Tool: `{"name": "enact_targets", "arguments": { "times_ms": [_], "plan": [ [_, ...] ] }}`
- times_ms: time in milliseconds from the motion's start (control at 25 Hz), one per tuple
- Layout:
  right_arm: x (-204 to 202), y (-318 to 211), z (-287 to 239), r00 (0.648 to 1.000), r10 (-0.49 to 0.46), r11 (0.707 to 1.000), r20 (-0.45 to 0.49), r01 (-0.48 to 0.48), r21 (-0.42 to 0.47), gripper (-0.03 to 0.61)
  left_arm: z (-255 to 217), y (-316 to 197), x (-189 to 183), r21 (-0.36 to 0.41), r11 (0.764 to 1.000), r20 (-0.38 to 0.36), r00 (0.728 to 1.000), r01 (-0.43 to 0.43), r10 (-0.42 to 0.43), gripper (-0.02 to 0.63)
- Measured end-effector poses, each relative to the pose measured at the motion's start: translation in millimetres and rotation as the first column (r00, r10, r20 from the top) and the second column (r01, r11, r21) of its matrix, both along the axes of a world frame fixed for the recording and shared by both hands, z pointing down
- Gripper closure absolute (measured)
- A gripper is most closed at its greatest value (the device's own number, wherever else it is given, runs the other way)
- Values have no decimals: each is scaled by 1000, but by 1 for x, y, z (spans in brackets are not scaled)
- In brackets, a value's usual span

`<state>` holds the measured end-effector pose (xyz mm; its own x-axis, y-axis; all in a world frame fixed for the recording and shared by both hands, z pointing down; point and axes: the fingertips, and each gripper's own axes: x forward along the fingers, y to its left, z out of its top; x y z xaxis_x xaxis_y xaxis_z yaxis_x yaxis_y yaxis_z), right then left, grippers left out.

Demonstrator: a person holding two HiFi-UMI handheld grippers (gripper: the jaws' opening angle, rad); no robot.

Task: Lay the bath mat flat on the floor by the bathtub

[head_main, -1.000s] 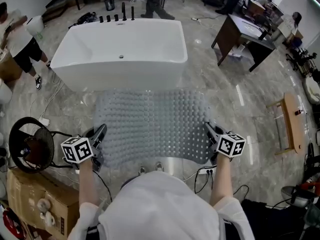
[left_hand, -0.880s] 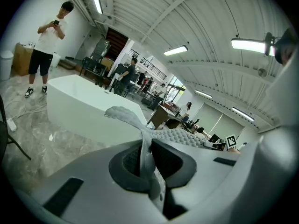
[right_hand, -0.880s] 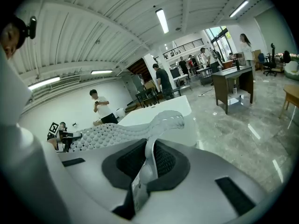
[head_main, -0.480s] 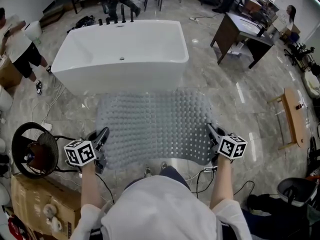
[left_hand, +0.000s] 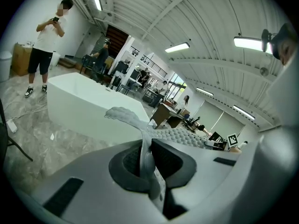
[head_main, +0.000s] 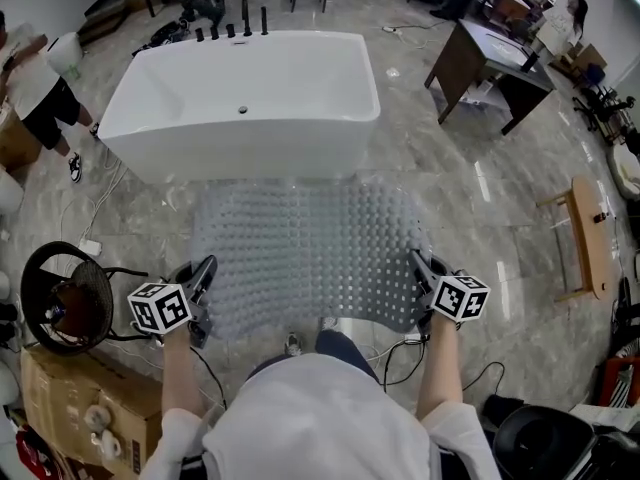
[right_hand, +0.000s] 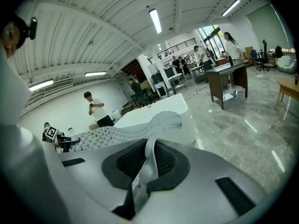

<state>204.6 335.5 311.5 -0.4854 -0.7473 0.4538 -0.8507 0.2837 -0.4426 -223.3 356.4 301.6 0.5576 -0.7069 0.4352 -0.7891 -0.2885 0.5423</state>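
Mat: the bath mat [head_main: 305,258], pale grey and studded all over, is stretched wide between the two grippers, held up off the floor [head_main: 450,198] right in front of the person.
Left gripper: the left gripper [head_main: 200,276] has the near left corner. Its fingers [left_hand: 174,161] are pinched almost together, with the thin edge of the mat clamped between them.
Right gripper: the right gripper [head_main: 420,266] is on the near right corner. Its fingers [right_hand: 169,163] are just as narrow, and the mat's edge is squeezed in that slot and curls up beyond it.
Lie of the mat: the long side runs left to right and the middle sags a little. The near edge dips between the two hands.
Far edge: it reaches towards the bathtub [head_main: 240,98], close to the tub's near wall. Whether it touches the floor there, I cannot tell.
Bathtub: white and rectangular, standing straight ahead on the marble-look floor.
Around: a dark fan [head_main: 60,298] and a cardboard box [head_main: 80,398] sit on the left. A dark desk [head_main: 490,63] is beyond on the right, and a wooden bench [head_main: 585,243] stands further right.
Bystander: a person [head_main: 35,88] stands left of the tub.
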Motion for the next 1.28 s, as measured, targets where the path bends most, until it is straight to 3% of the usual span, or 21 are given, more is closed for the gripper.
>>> {"name": "enact_targets", "arguments": {
  "times_ms": [720, 1280],
  "plan": [
    [47, -110, 20, 997, -74, 997, 35, 75, -5, 540, 2, -84, 62, 18, 997, 74, 994, 73, -75, 572],
    [15, -160, 39, 999, -33, 998, 17, 34, -57, 540, 31, -145, 34, -37, 998, 35, 998, 60, -59, 572]
  ]
}}
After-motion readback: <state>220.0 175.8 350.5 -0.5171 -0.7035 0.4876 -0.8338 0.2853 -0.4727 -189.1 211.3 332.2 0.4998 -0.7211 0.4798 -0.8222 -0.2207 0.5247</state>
